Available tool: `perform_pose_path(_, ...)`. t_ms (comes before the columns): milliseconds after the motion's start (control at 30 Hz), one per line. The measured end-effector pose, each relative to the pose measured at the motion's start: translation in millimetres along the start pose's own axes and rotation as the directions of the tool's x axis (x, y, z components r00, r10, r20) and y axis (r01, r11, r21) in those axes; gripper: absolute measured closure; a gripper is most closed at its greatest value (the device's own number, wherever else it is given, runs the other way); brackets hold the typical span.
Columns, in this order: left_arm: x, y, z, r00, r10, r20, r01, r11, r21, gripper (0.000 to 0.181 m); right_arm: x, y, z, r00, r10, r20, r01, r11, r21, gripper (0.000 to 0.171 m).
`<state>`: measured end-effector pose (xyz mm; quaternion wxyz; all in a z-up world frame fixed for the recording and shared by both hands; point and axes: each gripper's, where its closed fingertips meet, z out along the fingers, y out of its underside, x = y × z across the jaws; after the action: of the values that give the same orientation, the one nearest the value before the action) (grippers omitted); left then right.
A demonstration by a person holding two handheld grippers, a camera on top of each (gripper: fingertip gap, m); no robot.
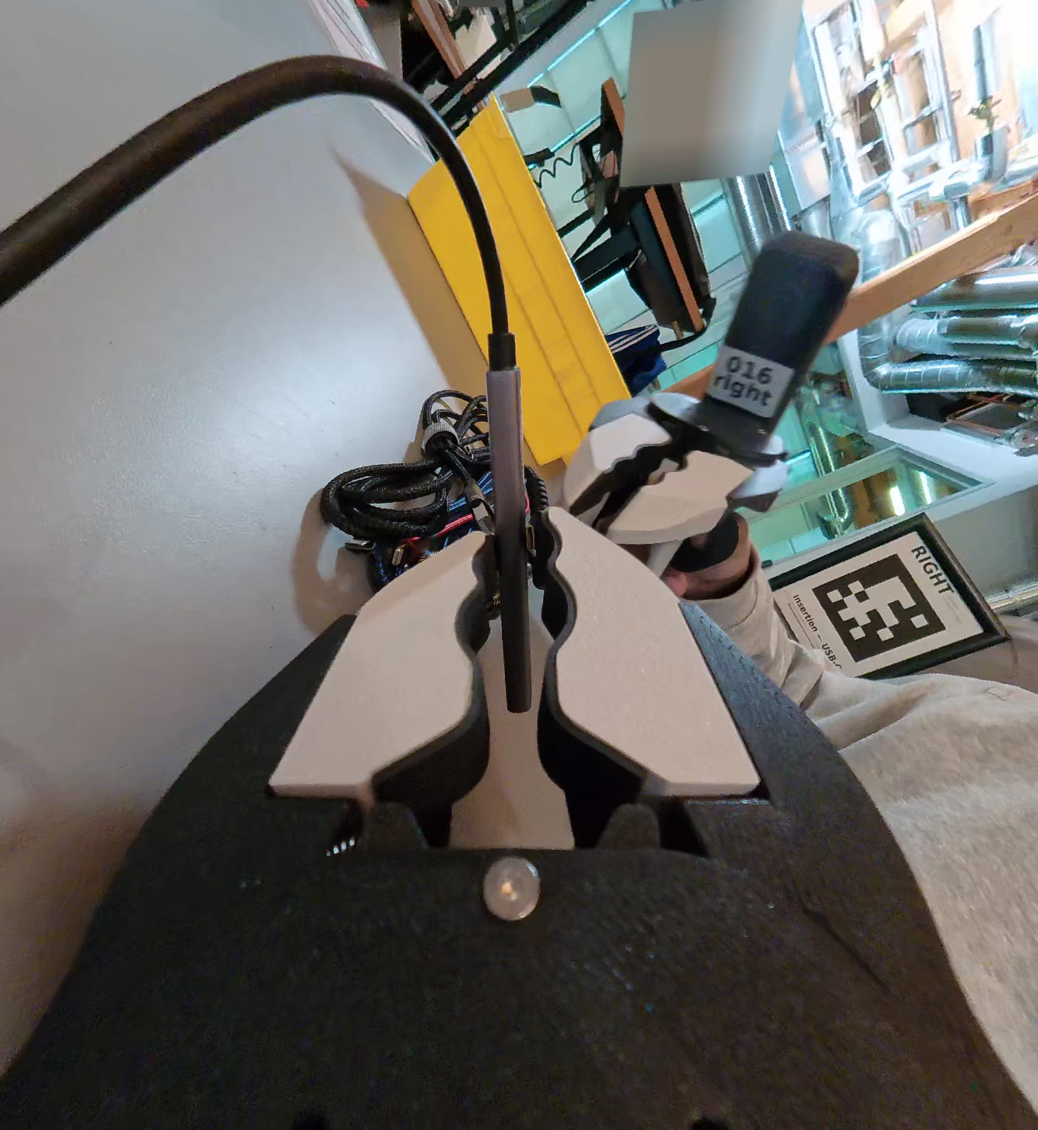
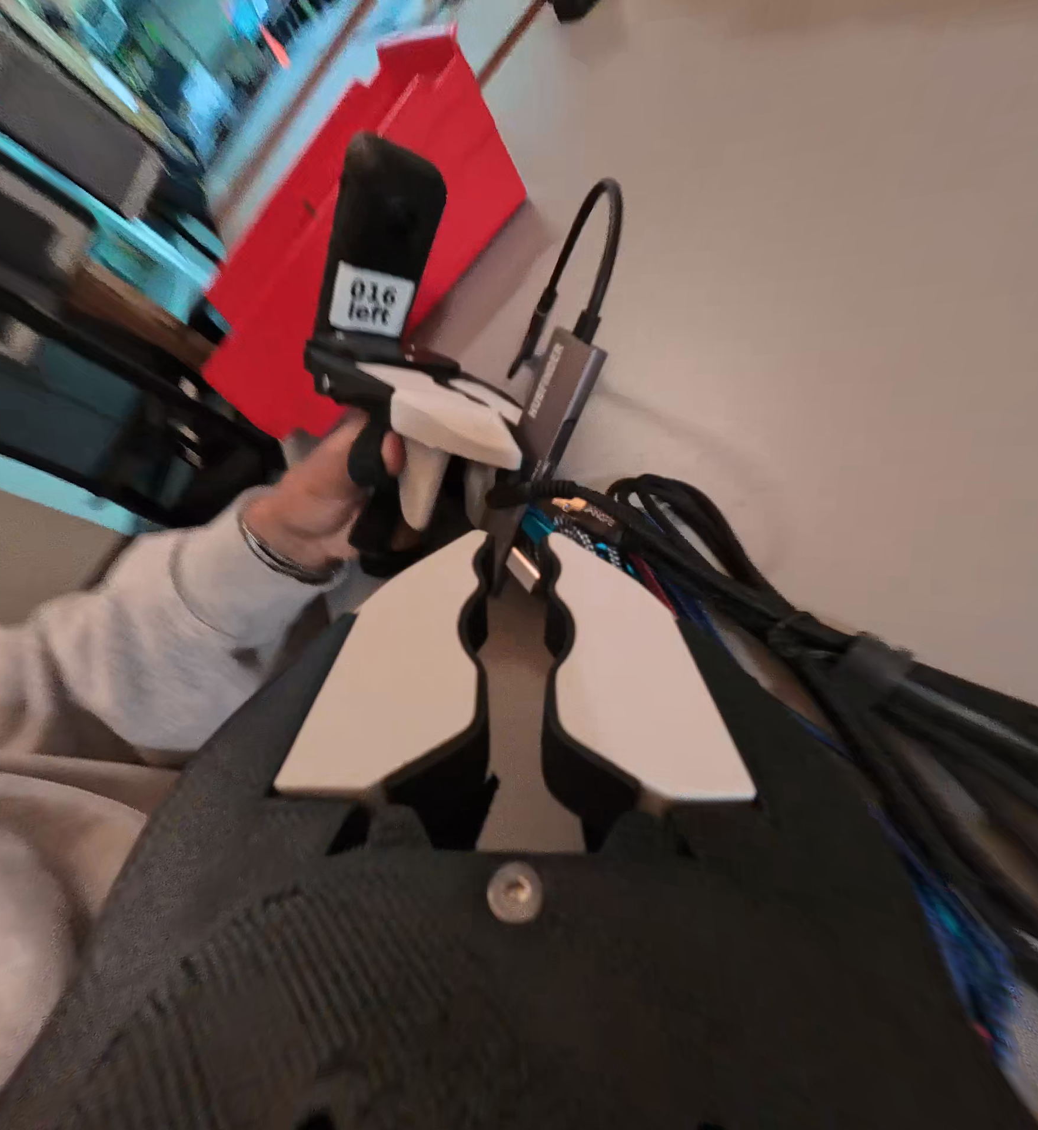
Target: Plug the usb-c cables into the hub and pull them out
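A slim grey hub stands edge-on between the fingers of my left gripper, which is shut on it. Its black lead arcs up and to the left. The right wrist view shows the hub side-on in the left gripper. My right gripper is closed to a narrow gap on a silver-tipped cable plug, right at the hub's lower end. A bundle of braided cables trails to the right. The right gripper also shows beside the hub in the left wrist view.
The white table carries the cable bundle, a yellow bin behind it and a framed marker card on the right. A red bin stands behind the left gripper. Grey sleeves reach in. Across from one pair of fingers to the other is roughly 4 cm.
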<state>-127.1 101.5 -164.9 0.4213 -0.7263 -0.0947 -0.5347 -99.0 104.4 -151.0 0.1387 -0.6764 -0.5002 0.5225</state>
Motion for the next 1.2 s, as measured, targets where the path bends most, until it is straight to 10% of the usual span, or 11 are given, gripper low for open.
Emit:
perform_pose_path(33, 1, 0, 0, 1.0, 0.005, 0.0, -0.005, 1.0, -0.001, 0.168, 2, -1, 4, 0.998, 0.064, 0.025, -0.064, 0.998, 0.023, 0.155)
perform_pose_path(1200, 14, 20, 15, 0.991, 0.13, -0.03, -0.133, 0.986, -0.102, 0.172, -3, -9, 11, 0.945, 0.194, 0.262, -0.233, 0.964, 0.128, 0.169)
